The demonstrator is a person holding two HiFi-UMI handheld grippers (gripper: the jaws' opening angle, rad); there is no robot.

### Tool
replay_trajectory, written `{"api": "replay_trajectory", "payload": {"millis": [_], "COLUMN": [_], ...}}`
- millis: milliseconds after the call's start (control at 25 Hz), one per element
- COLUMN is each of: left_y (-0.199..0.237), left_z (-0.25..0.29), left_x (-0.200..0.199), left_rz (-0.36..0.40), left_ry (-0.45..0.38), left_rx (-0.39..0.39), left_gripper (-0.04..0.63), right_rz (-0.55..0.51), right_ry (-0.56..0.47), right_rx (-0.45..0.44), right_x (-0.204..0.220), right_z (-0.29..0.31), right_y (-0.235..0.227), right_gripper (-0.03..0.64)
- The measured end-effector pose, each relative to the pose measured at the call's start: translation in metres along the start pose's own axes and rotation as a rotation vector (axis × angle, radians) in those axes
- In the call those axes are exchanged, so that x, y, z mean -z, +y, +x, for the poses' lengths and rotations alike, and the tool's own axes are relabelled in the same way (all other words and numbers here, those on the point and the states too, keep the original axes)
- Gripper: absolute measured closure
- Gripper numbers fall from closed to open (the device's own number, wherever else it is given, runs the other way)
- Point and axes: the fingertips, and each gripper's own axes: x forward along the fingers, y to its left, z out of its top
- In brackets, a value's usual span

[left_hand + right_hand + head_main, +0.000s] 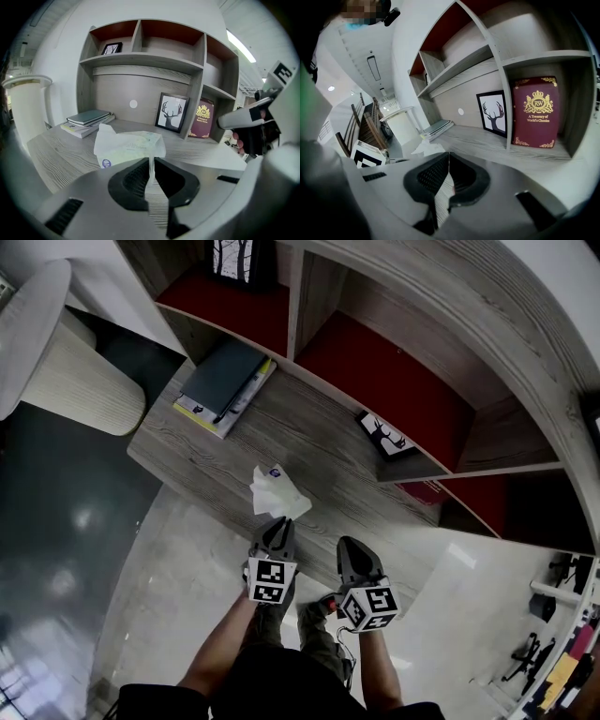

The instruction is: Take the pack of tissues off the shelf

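The pack of tissues (277, 492) is a white, crumpled soft pack with a small blue round mark. My left gripper (279, 521) is shut on its near edge and holds it over the front part of the grey wooden shelf board (309, 442). In the left gripper view the pack (129, 146) stands just past the jaws (151, 161), a thin flap pinched between them. My right gripper (352, 545) hangs beside the left one, shut, with nothing in it. From the right gripper view (448, 154) the pack (423, 149) shows to the left.
A stack of books (225, 385) lies at the shelf's left end. A framed deer picture (171, 112) and a dark red book (534, 112) stand in the right compartments. A white round pillar (75, 371) is at the left. Another frame (239, 263) sits on the upper shelf.
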Motion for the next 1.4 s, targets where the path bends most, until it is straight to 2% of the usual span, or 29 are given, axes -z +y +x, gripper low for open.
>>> {"api": "replay_trajectory", "payload": {"millis": [40,160,240,320,600,880,1160,1400], "left_y": [-0.001,-0.004,-0.007,-0.01,-0.02,-0.039,-0.061,-0.085], "left_z": [0.0,0.0,-0.003,-0.007,-0.028,-0.06,-0.102,-0.139], "left_x": [0.002,0.006,0.007,0.008,-0.004,-0.026,-0.055,-0.075], "left_rz": [-0.001,-0.016,-0.022,-0.009,0.05,0.071,0.056,0.085], "left_ry": [0.006,0.017,0.018,0.019,-0.012,-0.077,-0.183,-0.251], "left_rx": [0.006,0.026,0.03,0.031,0.006,0.006,-0.007,-0.042], "left_gripper": [0.57,0.449,0.414,0.407,0.407,0.411,0.487,0.543], "right_rz": [0.002,-0.001,-0.009,-0.021,-0.074,-0.111,-0.148,-0.186], "right_ry": [-0.001,-0.004,-0.006,-0.01,-0.053,-0.107,-0.176,-0.256], "right_rx": [0.002,0.007,0.005,0.005,0.008,-0.008,-0.035,-0.079], "right_x": [0.001,0.002,0.001,0.0,-0.011,-0.026,-0.045,-0.065], "right_z": [-0.001,-0.005,-0.008,-0.012,-0.034,-0.062,-0.099,-0.136], "right_y": [0.0,0.001,0.002,0.004,0.009,0.019,0.03,0.04], "right_gripper": [0.588,0.588,0.588,0.588,0.588,0.588,0.588,0.588]}}
